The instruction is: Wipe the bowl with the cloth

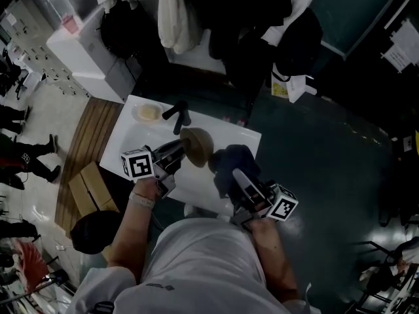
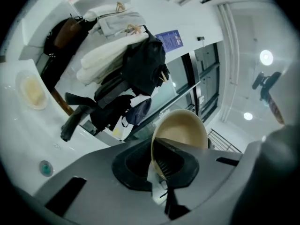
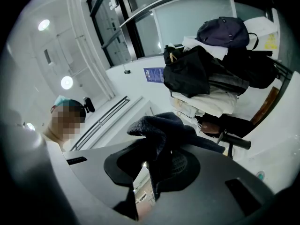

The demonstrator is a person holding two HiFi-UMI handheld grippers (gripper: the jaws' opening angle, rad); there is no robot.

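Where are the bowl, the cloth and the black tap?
bowl (image 2: 185, 128): left gripper view, on its tan inner wall.
cloth (image 3: 157, 125): right gripper view, on the bunched dark fold at the top.
black tap (image 1: 177, 114): head view, on its dark body over the white basin.

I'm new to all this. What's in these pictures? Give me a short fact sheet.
Left gripper: shut on the bowl's rim
Bowl: tan, tilted, held up over the sink
Right gripper: shut on the cloth
Cloth: dark, bunched, close beside the bowl; contact unclear
Sink: white, with a black tap at its back
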